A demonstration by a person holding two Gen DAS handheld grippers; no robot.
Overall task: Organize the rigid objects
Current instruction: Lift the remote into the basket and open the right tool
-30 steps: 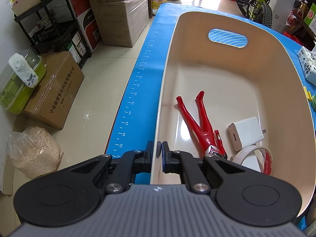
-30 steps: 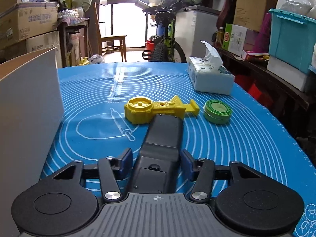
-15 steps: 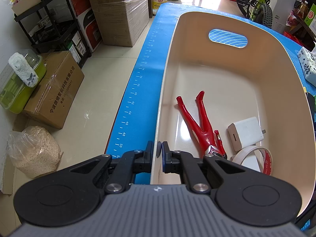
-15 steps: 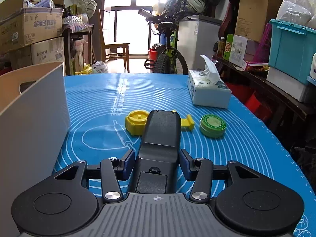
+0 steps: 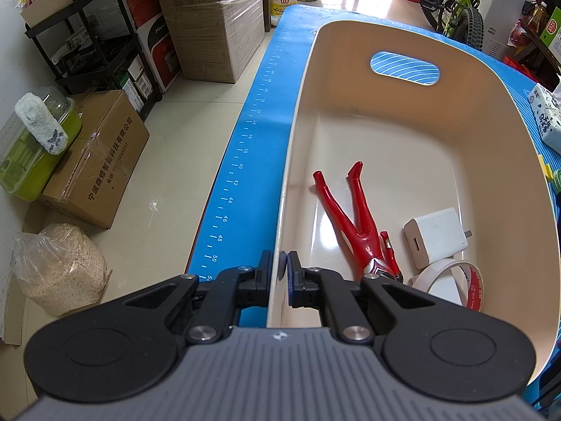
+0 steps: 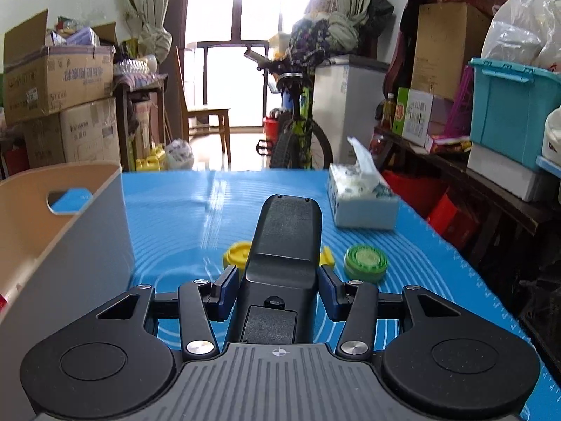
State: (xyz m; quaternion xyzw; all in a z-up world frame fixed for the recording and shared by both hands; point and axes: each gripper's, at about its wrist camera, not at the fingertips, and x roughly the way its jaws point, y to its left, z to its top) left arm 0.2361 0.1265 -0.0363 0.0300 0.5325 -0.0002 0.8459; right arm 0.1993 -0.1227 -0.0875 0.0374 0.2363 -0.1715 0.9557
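My right gripper (image 6: 278, 286) is shut on a long black remote-like device (image 6: 284, 245), held back side up above the blue mat (image 6: 196, 224). Behind it on the mat lie a yellow plastic tool (image 6: 235, 253) and a green round tin (image 6: 365, 259). My left gripper (image 5: 283, 266) is shut on the near left rim of the cream bin (image 5: 298, 133). Inside the bin lie a red figure (image 5: 354, 217), a white charger (image 5: 434, 236) and a roll of tape (image 5: 452, 280). The bin (image 6: 52, 231) also stands at the left of the right wrist view.
A tissue box (image 6: 361, 203) sits at the mat's far right. Cardboard boxes (image 5: 98, 165), a black shelf cart (image 5: 94, 45) and a bag of grain (image 5: 59, 266) stand on the floor left of the table. A bicycle (image 6: 298, 129) and a cluttered shelf (image 6: 491, 147) lie beyond.
My right gripper has risen with the black device, tipping up so more of the room shows and the yellow tool sinks behind the device. The left gripper and bin have stayed put.
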